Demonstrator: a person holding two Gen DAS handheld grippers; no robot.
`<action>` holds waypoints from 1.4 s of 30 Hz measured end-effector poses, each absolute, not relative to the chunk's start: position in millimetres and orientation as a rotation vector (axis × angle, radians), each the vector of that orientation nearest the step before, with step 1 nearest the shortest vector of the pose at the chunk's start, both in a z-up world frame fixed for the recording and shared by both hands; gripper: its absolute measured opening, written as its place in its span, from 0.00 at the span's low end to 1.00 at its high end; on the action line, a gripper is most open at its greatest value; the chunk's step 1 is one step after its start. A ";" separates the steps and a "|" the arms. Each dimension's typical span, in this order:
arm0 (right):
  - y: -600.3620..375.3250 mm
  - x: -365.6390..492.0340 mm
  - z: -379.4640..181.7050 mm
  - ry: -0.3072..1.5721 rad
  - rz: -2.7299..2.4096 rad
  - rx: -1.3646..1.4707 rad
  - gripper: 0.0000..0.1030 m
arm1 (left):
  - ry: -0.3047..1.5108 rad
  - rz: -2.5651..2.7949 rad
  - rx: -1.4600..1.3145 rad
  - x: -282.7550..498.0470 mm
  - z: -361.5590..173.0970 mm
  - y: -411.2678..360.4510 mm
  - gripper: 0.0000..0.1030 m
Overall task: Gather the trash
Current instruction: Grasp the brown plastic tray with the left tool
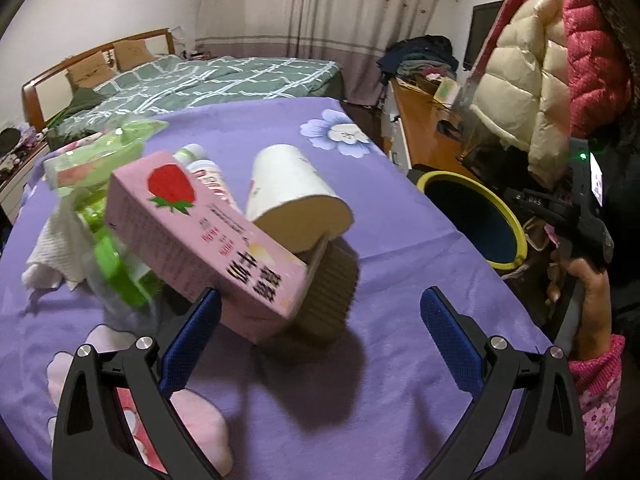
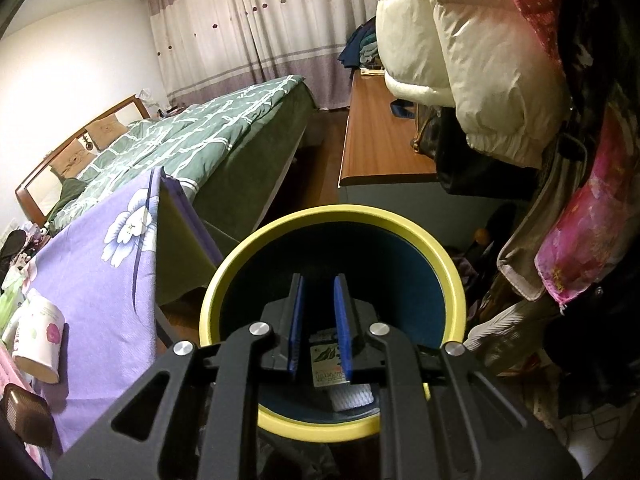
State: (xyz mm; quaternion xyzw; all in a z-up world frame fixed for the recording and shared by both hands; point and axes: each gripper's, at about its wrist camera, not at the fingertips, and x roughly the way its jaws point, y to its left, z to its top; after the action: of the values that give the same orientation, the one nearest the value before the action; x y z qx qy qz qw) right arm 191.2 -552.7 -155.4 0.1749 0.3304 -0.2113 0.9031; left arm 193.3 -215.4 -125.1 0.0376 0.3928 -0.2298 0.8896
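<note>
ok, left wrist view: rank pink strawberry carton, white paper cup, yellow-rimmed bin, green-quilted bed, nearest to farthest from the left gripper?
1. pink strawberry carton, just ahead, against the left finger.
2. white paper cup, on its side behind the carton.
3. yellow-rimmed bin, off the table's right edge.
4. green-quilted bed, at the back.

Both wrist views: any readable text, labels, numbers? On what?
None legible enough to quote.
Pink strawberry-print carton: large dark Chinese characters, upside down, blurred.
White bottle behind it: red lettering, mostly hidden.
Small packet at yellow-rimmed bin: print too small.
</note>
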 end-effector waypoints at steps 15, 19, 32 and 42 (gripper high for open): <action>-555.1 189.9 -159.3 0.684 -0.417 0.381 0.15 | 0.785 -0.814 0.199 142.6 -117.8 -273.8 0.95; -553.9 188.7 -159.3 0.676 -0.418 0.385 0.15 | 0.754 -0.766 0.170 142.4 -107.1 -260.3 0.95; -559.7 184.0 -164.9 0.680 -0.406 0.406 0.15 | 0.872 -0.623 0.160 162.9 -143.2 -232.5 0.95; -566.9 184.3 -172.6 0.694 -0.404 0.421 0.15 | 0.914 -0.588 0.082 183.0 -154.5 -225.0 0.95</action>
State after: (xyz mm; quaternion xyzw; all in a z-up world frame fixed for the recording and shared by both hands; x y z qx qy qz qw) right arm 184.3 -566.9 -172.6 0.2033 0.3352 -0.1954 0.8989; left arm 183.0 -225.0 -154.5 0.0392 0.4348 -0.2796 0.8551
